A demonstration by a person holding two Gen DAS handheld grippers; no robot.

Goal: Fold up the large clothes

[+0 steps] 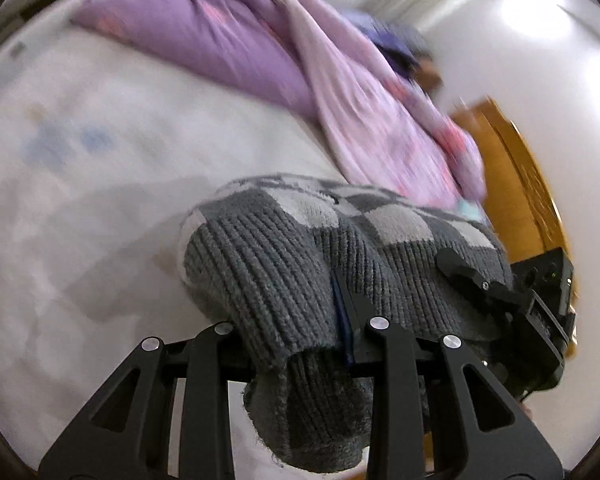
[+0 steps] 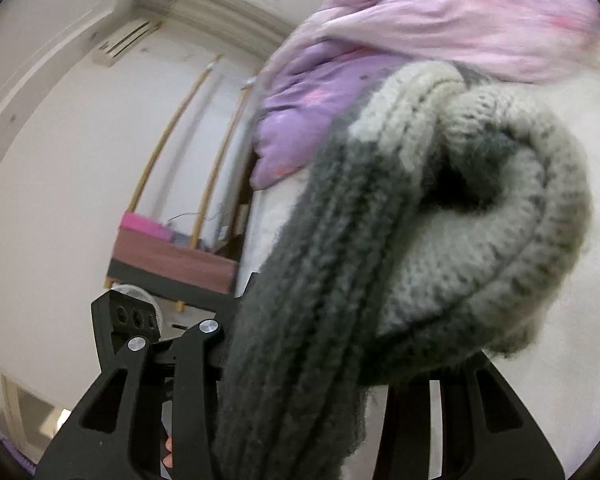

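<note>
A grey and cream checked knit sweater [image 1: 284, 256] hangs bunched over my left gripper [image 1: 300, 300], which is shut on its ribbed hem. The cloth hides most of the fingers; one blue pad [image 1: 342, 312] shows. At the right of that view my right gripper [image 1: 472, 280] pinches the same hem. In the right wrist view the sweater [image 2: 440, 216] fills the middle in thick folds, and my right gripper [image 2: 320, 300] is shut on it with its fingertips buried. The left gripper's body [image 2: 132, 316] shows at the lower left. Both views are blurred by motion.
Below lies a bed with a white sheet [image 1: 100, 168]. A purple and pink duvet [image 1: 228, 40] is heaped along its far side. A wooden door [image 1: 520, 184], a low wooden cabinet [image 2: 172, 260] and white walls stand beyond the bed.
</note>
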